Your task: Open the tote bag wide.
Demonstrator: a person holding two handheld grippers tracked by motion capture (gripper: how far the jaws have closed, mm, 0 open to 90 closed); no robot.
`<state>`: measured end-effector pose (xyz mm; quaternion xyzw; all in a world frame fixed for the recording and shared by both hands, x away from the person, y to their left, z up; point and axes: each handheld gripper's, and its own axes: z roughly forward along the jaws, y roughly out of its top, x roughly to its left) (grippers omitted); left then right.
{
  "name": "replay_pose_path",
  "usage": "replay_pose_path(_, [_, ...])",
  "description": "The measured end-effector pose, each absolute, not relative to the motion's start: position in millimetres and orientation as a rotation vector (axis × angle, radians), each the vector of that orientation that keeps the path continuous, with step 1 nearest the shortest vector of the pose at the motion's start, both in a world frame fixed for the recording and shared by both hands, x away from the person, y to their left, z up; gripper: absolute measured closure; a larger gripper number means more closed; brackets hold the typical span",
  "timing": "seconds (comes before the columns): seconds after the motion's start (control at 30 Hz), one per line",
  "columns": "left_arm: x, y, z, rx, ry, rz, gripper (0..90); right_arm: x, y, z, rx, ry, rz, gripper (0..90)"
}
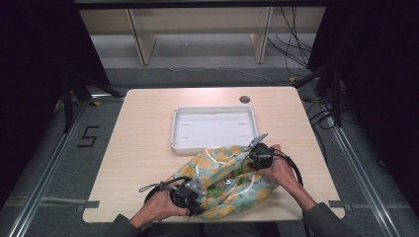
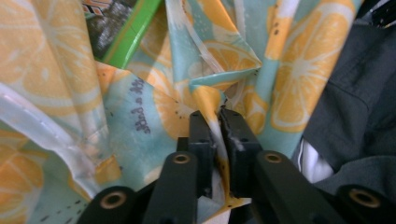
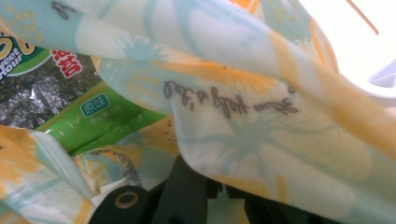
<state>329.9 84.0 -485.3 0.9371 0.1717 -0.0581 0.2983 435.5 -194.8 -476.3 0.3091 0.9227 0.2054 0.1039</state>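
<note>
A cloth bag [image 1: 222, 177] printed with orange slices on pale blue lies at the table's near edge. Its mouth gapes, showing a green snack packet [image 1: 217, 185] inside. My left gripper [image 1: 197, 197] sits at the bag's near left corner. In the left gripper view the left gripper [image 2: 217, 116] is shut on a fold of the bag [image 2: 205, 93], with the packet [image 2: 126, 32] beyond. My right gripper [image 1: 249, 158] is at the bag's far right rim. In the right gripper view the bag [image 3: 243, 116] drapes over the right gripper [image 3: 215, 186], hiding its tips, and runs down between the jaws. The packet [image 3: 93, 116] lies to the left.
A white empty tray [image 1: 213, 127] stands just behind the bag in the middle of the wooden table [image 1: 143, 148]. A round cable hole [image 1: 244, 99] is near the far edge. The person's dark sleeve [image 2: 355, 116] is close on the right in the left gripper view.
</note>
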Motion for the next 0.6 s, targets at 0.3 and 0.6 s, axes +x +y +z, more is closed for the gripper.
replay_pose_path(0.3, [342.8, 89.4, -441.1, 2.265, 0.535, -0.054, 51.2, 421.9, -188.1, -454.5, 0.867, 2.740, 0.844, 77.3])
replay_pose_path(0.6, [378.9, 84.6, -464.8, 2.356, 0.665, 0.091, 70.2, 424.6, -167.6, -463.6, 0.803, 2.819, 0.897, 71.2])
